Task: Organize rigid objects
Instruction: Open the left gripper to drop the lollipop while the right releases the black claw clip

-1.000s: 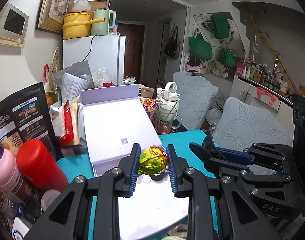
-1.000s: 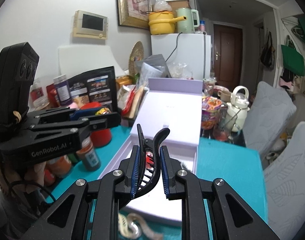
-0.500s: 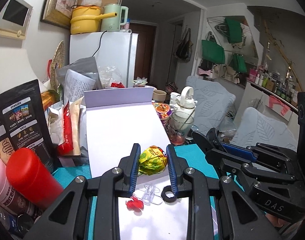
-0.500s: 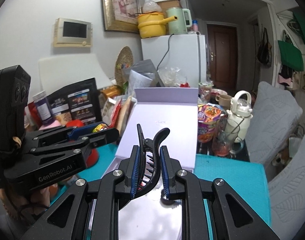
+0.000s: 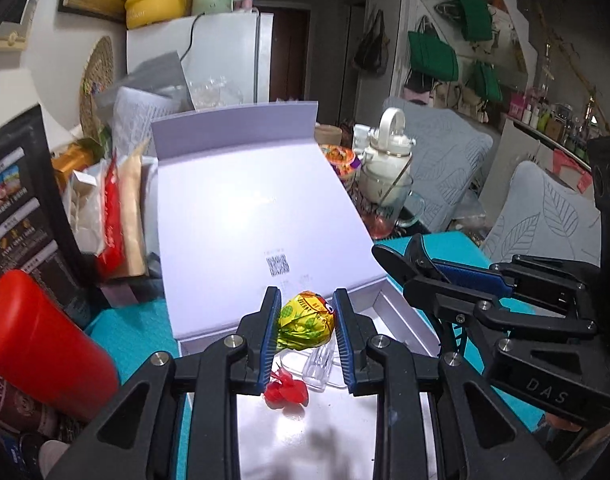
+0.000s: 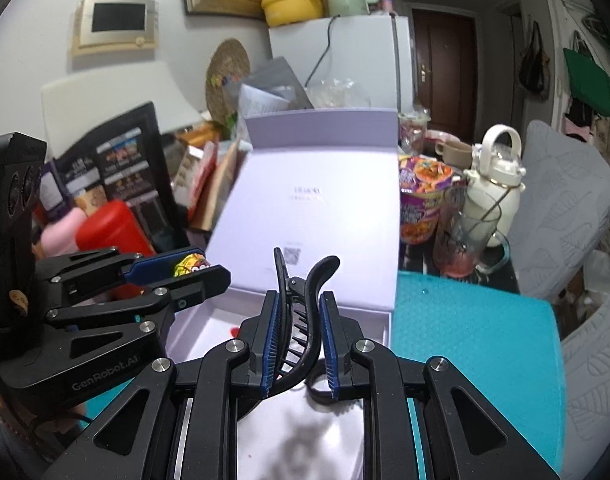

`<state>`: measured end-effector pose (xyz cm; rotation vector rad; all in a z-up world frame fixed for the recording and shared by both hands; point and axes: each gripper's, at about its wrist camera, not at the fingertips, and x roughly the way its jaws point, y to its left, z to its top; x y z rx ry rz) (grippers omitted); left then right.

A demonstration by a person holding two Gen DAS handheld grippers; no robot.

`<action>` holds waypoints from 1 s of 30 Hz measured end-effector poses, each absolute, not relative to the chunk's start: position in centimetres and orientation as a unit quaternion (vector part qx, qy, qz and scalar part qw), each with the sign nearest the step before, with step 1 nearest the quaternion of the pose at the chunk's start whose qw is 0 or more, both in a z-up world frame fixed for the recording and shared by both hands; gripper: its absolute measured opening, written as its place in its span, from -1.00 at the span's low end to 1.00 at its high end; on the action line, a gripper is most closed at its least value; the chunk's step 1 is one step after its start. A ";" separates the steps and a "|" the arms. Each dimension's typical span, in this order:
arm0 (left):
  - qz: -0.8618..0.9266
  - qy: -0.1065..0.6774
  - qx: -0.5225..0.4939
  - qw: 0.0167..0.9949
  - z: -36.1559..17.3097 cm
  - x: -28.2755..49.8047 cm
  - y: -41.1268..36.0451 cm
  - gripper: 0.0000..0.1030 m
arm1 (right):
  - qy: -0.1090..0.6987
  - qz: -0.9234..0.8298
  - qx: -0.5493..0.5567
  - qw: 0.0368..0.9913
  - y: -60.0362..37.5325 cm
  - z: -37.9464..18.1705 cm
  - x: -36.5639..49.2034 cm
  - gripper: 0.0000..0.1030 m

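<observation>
Box point(image 5: 401, 316) under both tools | red bottle point(image 5: 41, 344) left | kettle point(image 6: 497, 184) right

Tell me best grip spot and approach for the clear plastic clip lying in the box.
Take the clear clip across its narrow width near the middle, fingers on its long flat sides, coming from above. It lies flat on the floor of the white box, so nothing is exposed from below. Steer clear of the red piece beside it.

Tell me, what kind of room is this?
Most likely a lived-in home, a small kitchen-dining corner: a white fridge topped with a yellow pot, a cup of instant noodles, and cushioned chairs.
</observation>
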<state>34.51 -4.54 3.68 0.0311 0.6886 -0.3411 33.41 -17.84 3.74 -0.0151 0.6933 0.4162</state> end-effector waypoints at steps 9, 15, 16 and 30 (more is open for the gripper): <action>-0.160 0.377 0.022 0.912 0.8 36.1 -5.3 -0.49 | 0.372 0.211 -0.013 0.904 -17.9 1.5 34.4 -0.62; -0.154 0.403 0.024 0.902 -0.9 37.0 -5.5 -0.49 | 0.401 0.204 -0.016 0.893 -18.0 -0.3 35.3 -0.62; -0.154 0.407 0.026 0.900 -1.2 37.1 -5.6 -0.49 | 0.405 0.203 -0.017 0.892 -18.0 -0.5 35.4 -0.62; -0.164 0.454 0.025 0.875 -3.5 38.2 -6.0 -0.49 | 0.443 0.190 -0.016 0.876 -18.4 -3.1 36.9 -0.62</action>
